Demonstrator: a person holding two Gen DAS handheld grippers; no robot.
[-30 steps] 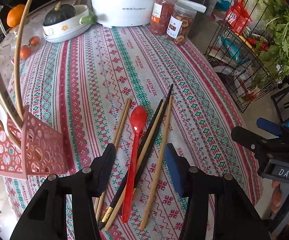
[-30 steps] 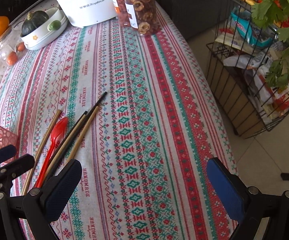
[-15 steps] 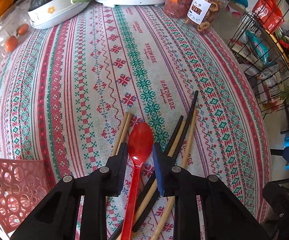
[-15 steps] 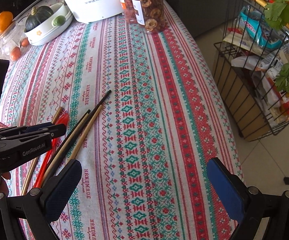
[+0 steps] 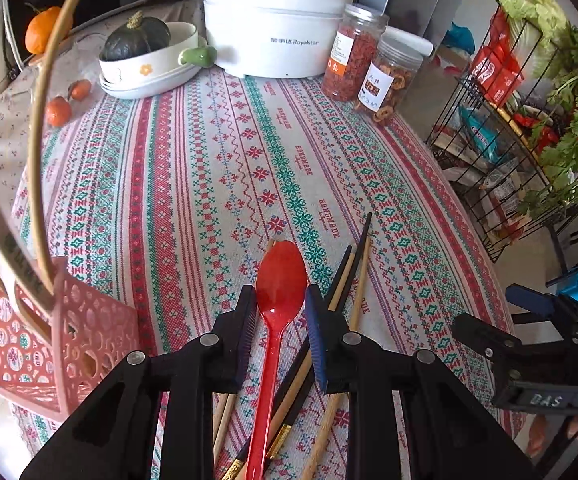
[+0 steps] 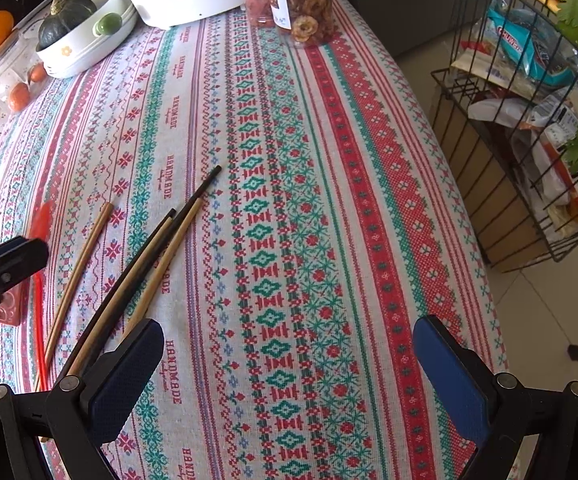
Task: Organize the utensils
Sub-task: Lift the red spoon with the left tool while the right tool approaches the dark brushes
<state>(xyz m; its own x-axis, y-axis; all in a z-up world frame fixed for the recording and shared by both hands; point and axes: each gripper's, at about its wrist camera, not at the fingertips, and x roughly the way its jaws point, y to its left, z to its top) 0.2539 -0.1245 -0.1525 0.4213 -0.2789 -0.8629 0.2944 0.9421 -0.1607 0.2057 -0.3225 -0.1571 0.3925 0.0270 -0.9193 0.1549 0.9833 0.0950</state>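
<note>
My left gripper (image 5: 281, 312) is shut on a red plastic spoon (image 5: 279, 292), pinching it at the base of the bowl and holding it lifted over the tablecloth; the spoon also shows in the right wrist view (image 6: 41, 220). Black and wooden chopsticks (image 5: 345, 280) lie on the cloth beside and under it, also in the right wrist view (image 6: 157, 256). A pink perforated utensil holder (image 5: 69, 344) with several utensils in it stands at the left. My right gripper (image 6: 289, 360) is open and empty over the cloth, to the right of the chopsticks.
At the back stand a white cooker (image 5: 277, 32), a bowl with a dark squash (image 5: 145, 56) and two jars (image 5: 373, 68). A wire rack with greens and packets (image 6: 529, 80) stands off the table's right edge. Small oranges (image 5: 61, 108) lie at the back left.
My left gripper dropped over the red spoon, closed on it and has lifted it off the cloth. My right gripper has stayed open and shifted slightly.
</note>
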